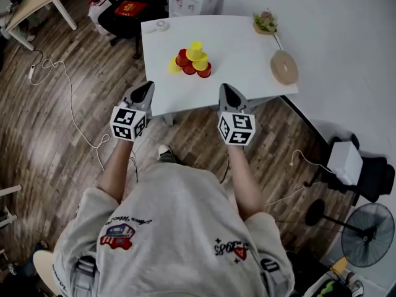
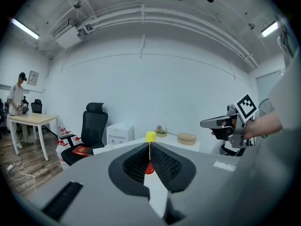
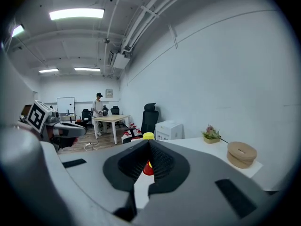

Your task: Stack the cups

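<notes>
The left gripper (image 1: 147, 88) and the right gripper (image 1: 226, 89) are held side by side, well apart. Both point toward the far side and tilt only slightly downward. Each has its fingers closed tip to tip. The left forearm (image 1: 117, 169) and right forearm (image 1: 244, 178) reach forward, bare below short sleeves, and the marker cubes face up at the near ends.
</notes>
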Demonstrator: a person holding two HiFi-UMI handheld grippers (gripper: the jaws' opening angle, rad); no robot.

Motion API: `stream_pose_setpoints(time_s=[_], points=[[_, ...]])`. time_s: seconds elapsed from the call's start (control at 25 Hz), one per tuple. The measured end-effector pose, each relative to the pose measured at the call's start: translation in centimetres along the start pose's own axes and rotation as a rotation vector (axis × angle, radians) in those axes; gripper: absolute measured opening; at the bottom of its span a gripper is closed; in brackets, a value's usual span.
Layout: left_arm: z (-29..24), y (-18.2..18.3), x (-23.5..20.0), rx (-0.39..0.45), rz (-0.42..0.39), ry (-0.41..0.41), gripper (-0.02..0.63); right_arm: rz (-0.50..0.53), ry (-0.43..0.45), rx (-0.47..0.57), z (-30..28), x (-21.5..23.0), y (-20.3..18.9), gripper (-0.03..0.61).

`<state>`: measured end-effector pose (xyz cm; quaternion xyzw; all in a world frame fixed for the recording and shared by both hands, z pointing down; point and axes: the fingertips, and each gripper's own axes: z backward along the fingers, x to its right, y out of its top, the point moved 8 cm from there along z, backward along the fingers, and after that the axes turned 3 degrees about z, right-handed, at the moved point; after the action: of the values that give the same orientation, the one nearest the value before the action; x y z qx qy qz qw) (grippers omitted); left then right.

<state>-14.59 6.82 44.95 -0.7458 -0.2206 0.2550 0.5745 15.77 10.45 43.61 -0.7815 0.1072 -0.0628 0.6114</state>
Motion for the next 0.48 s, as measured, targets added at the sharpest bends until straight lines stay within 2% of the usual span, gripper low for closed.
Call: stream_pose_setpoints(time_s=[0.48], points=[[5.8, -2.0, 8.1, -0.004, -0.006, -0.004, 0.008, 0.008, -0.003, 0.006, 10.4, -0.7, -3.7, 0.005]])
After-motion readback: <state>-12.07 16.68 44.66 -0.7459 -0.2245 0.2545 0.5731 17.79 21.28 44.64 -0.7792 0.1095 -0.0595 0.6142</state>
